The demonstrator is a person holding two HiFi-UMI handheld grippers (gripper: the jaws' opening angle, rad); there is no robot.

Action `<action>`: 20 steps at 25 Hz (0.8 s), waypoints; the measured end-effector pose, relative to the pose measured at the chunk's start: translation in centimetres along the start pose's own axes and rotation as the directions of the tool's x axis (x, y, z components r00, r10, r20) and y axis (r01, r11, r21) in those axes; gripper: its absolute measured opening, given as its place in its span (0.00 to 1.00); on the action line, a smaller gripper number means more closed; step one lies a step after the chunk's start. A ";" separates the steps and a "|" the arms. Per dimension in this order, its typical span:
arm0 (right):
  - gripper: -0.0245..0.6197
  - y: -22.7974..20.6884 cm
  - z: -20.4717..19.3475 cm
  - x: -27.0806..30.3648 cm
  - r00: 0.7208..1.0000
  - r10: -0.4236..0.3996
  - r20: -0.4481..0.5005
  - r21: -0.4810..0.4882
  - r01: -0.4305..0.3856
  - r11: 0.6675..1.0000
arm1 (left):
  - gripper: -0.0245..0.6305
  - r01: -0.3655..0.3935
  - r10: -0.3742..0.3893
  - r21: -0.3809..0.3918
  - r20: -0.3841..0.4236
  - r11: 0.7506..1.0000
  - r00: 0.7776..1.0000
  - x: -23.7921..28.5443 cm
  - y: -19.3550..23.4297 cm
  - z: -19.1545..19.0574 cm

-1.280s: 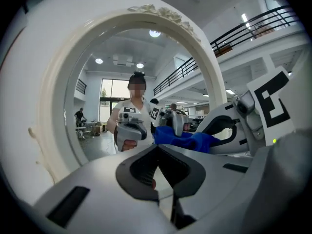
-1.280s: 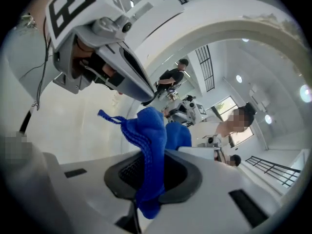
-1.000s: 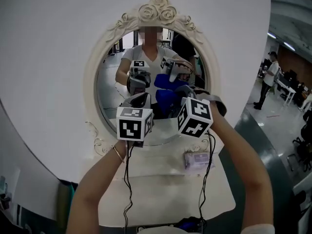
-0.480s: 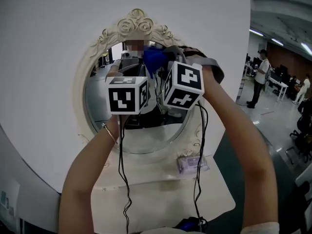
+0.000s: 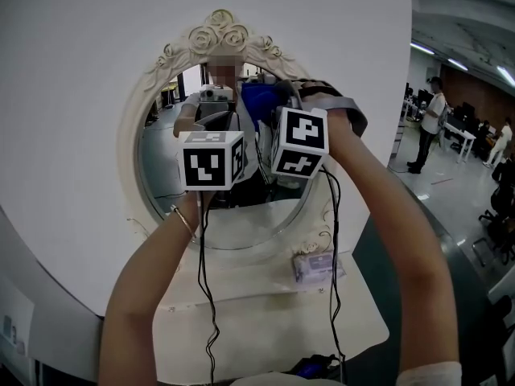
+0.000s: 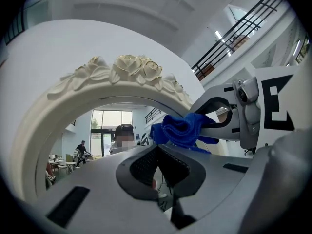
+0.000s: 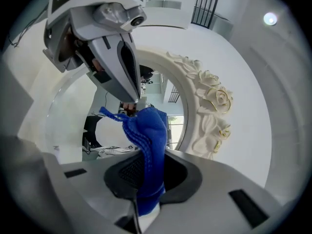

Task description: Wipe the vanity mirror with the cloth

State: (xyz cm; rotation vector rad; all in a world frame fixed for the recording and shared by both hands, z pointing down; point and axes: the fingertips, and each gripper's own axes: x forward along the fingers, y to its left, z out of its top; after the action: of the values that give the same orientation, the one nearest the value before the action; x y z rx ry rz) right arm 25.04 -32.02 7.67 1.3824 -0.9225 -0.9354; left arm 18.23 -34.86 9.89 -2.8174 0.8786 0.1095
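Observation:
The oval vanity mirror (image 5: 229, 215) has a cream frame with carved roses (image 5: 219, 32) on top. My right gripper (image 7: 144, 173) is shut on a bunched blue cloth (image 7: 147, 135), and the cloth (image 5: 259, 100) sits against the upper part of the glass, just below the roses. My left gripper (image 6: 159, 156) is shut with nothing in it. It hangs close to the left of the right one, and its fingers (image 7: 122, 67) point at the glass beside the cloth (image 6: 183, 129). The marker cubes (image 5: 212, 160) hide most of both jaws in the head view.
A small wrapped packet (image 5: 317, 265) lies on the white vanity shelf (image 5: 273, 328) below the mirror. Cables (image 5: 201, 296) hang from both grippers down over the shelf. A white round panel (image 5: 72, 95) backs the mirror. A person (image 5: 431, 124) stands far off at the right.
Both grippers have risen from the lower half of the mirror to its upper part, and the blue cloth has gone up with the right one. Over the last half second they barely shifted.

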 end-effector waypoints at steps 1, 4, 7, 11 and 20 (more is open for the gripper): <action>0.14 0.0 0.0 0.0 1.000 0.001 -0.003 -0.001 -0.001 1.000 | 0.04 0.002 -0.002 -0.001 -0.002 1.000 1.000 0.1 -0.1 -0.2; 0.14 0.4 0.0 0.1 1.000 0.009 -0.010 0.001 -0.009 1.000 | 0.04 0.012 -0.012 -0.006 -0.008 1.000 1.000 0.4 -0.6 -0.8; 0.14 1.3 -0.5 0.1 0.999 0.027 -0.017 0.013 -0.027 1.000 | 0.05 0.021 -0.022 -0.008 -0.029 1.000 0.999 0.6 -1.3 -2.1; 0.14 3.4 -1.6 -0.1 0.998 0.061 -0.034 0.031 -0.060 0.998 | 0.04 0.036 -0.036 -0.007 -0.062 0.999 0.997 0.6 -2.1 -4.4; 0.14 12.4 -3.5 -0.4 0.978 0.203 -0.038 0.114 -0.198 0.974 | 0.05 0.076 -0.081 -0.036 -0.188 0.996 0.979 0.0 -5.1 -13.5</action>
State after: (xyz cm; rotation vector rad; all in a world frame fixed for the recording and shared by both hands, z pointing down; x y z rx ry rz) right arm 28.15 -30.57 20.09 1.3689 -1.0678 -0.7039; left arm 21.31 -33.49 23.94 -2.9217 0.8072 -0.1613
